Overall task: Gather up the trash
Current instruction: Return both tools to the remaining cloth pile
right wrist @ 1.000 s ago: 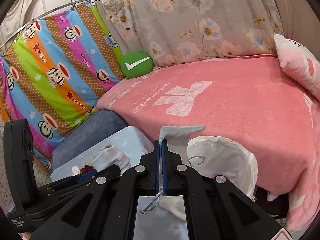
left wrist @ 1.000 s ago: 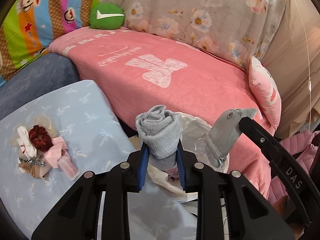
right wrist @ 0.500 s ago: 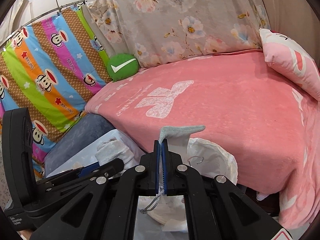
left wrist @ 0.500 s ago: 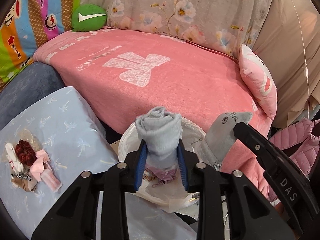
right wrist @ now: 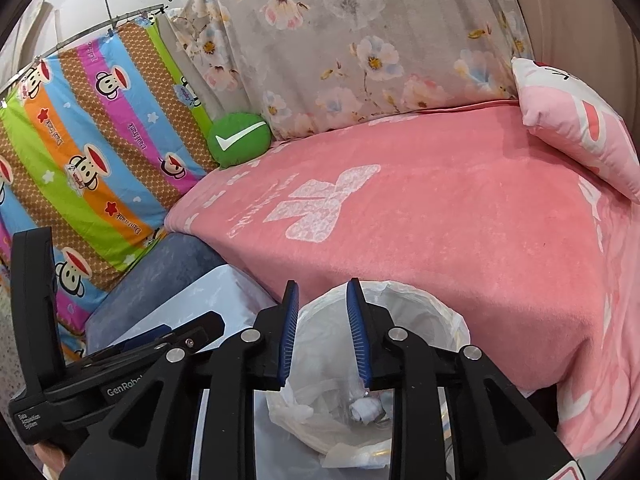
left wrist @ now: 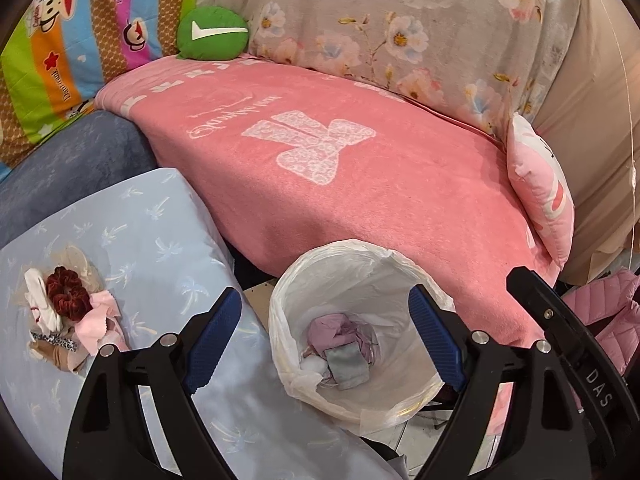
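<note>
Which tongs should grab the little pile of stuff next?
Probably the left tongs: the pile on the blue cloth lies on their side, and they're opening, empty. The right tongs don't see it.

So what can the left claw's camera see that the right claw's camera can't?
Only the left wrist view shows the little pile of scrunchie and cloth scraps on the blue palm-print cloth, and the grey sock lying in the bin.

Only the right wrist view shows the clothes rail holding the monkey sheet, and the right claw opening with nothing between its jaws.

Both show the white-lined bin, pink blanket, green tick cushion, and the left claw, opening and empty.
</note>
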`<action>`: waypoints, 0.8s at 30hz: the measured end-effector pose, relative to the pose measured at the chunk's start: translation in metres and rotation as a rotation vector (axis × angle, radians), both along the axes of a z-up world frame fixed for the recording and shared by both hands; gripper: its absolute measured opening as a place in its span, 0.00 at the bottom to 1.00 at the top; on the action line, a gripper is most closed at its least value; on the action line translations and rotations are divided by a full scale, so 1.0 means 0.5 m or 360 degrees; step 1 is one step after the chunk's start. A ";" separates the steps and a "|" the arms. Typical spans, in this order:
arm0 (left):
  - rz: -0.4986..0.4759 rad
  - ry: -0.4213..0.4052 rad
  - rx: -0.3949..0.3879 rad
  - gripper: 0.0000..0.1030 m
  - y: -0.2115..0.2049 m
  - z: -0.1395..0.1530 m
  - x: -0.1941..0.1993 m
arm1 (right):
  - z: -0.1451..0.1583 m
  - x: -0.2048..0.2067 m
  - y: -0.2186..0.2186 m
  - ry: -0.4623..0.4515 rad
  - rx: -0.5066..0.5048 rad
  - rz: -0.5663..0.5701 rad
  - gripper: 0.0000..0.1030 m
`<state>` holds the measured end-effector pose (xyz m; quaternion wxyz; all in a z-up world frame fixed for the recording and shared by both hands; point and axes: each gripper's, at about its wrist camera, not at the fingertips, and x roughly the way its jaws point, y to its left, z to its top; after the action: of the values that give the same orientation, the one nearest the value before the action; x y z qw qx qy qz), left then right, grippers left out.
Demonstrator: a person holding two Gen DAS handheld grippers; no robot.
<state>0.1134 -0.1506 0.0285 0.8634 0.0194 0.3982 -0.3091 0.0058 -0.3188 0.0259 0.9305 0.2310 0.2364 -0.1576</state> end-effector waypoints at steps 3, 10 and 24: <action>0.0027 0.0009 -0.0003 0.79 0.014 -0.002 0.003 | -0.003 0.003 0.011 0.0010 -0.0004 0.0018 0.25; 0.0089 0.0039 -0.0031 0.79 0.055 -0.006 0.007 | -0.010 0.009 0.051 0.0035 -0.0016 0.0073 0.25; 0.0276 0.0090 -0.0094 0.79 0.172 -0.017 0.027 | -0.012 0.034 0.148 0.0071 -0.0059 0.0202 0.31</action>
<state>0.1271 -0.0647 0.0202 0.8756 -0.0495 0.4133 -0.2452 0.0227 -0.2447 0.0199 0.9373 0.1948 0.2683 -0.1077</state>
